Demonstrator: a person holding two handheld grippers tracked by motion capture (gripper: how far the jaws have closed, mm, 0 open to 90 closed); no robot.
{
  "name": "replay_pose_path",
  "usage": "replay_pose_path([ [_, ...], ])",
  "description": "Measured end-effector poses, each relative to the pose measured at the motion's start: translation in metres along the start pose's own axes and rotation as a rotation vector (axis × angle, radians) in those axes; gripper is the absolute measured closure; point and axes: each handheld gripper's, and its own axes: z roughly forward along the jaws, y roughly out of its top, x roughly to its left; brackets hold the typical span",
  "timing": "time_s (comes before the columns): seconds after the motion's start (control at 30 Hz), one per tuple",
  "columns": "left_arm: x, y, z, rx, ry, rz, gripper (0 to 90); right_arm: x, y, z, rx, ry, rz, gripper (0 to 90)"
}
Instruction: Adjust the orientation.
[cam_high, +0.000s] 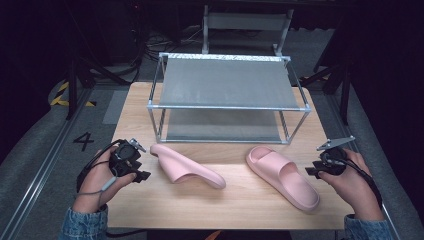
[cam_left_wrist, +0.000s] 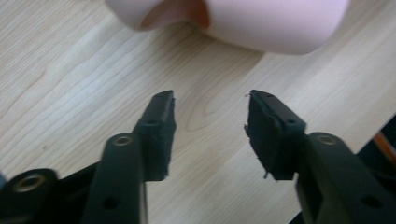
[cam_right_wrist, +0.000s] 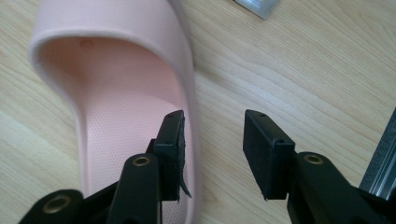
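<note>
Pink slipper (cam_right_wrist: 116, 70) straddled by right gripper (cam_right_wrist: 212, 140).

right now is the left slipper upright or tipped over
Tipped: the left slipper lies on its side, while the right slipper sits sole-down.

Both tongs, left (cam_left_wrist: 210, 126) and right (cam_right_wrist: 212, 147), held low, jaws apparently parted.
</note>
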Motion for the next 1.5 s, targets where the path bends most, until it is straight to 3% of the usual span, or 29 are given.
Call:
replay_pose_path([
  [0.23,-0.005,0.004,-0.007,-0.028,-0.077,-0.021,80.0,-0.005,-0.004,0.002,-0.015,-0.009,0.021,59.9],
  [0.37,-0.009,0.008,-0.007,-0.033,-0.104,-0.005,90.0,-0.005,-0.003,0.002,-0.019,-0.010,0.024,59.9],
  [0.53,-0.019,0.016,-0.008,-0.053,-0.100,0.011,90.0,-0.001,-0.003,0.004,-0.019,0.000,0.022,59.8],
  [0.63,-0.025,0.022,-0.005,-0.057,-0.095,0.052,90.0,-0.001,-0.005,0.004,-0.017,0.005,0.028,59.4],
  [0.9,-0.035,0.038,0.003,-0.080,-0.117,0.099,89.8,0.001,-0.011,0.005,-0.011,0.007,0.040,58.9],
  [1.13,-0.038,0.047,0.011,-0.066,-0.138,0.116,87.7,0.000,-0.018,0.004,-0.005,0.005,0.052,58.8],
  [1.3,-0.041,0.054,0.018,-0.077,-0.167,0.137,88.8,0.000,-0.021,0.004,0.005,0.000,0.055,58.6],
  [1.5,-0.042,0.058,0.023,-0.100,-0.175,0.132,90.0,0.001,-0.023,0.005,0.006,0.001,0.055,57.7],
])
